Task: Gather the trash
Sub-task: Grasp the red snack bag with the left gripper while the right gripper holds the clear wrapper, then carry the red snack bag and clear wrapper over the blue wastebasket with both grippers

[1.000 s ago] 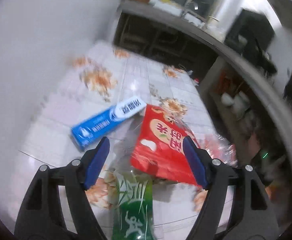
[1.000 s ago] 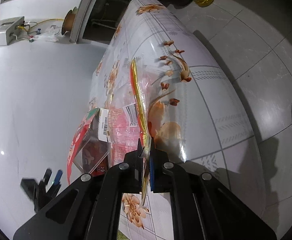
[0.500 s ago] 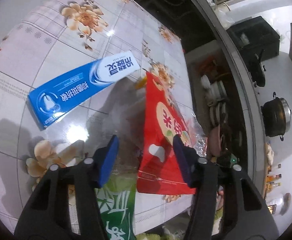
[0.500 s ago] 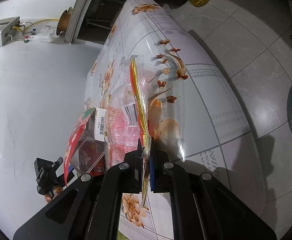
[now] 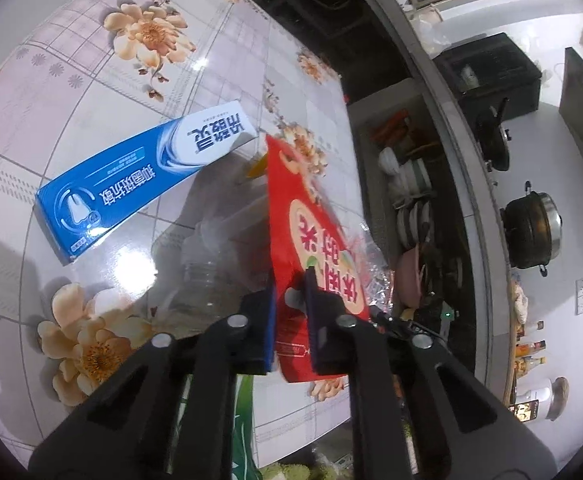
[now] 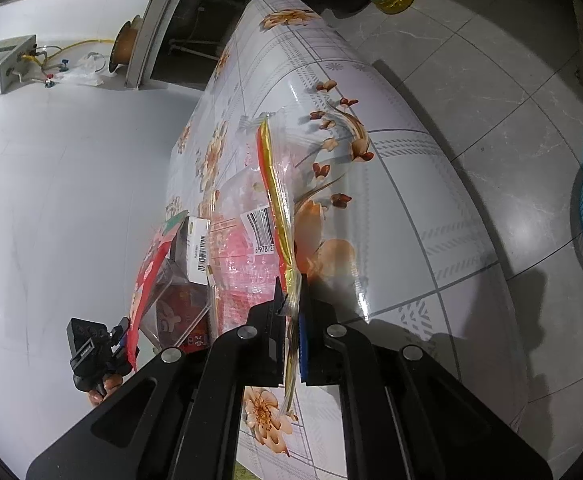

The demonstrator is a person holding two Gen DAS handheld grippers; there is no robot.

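My left gripper (image 5: 291,300) is clamped on the red snack packet's (image 5: 311,240) near edge while my right gripper (image 6: 291,312) pinches the clear bag's (image 6: 251,248) gold-striped rim, the packet standing edge-on just left of the bag's mouth (both above the floral worktop (image 6: 391,200)).

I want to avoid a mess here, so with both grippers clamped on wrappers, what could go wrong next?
1. The left gripper pinches only the red snack bag's lower edge; lifting may let it slip.
2. The clear plastic bottle lies right beside that bag and could be knocked rolling.
3. The right gripper holds the clear plastic bag by its thin gold strip, which might tear or spill.
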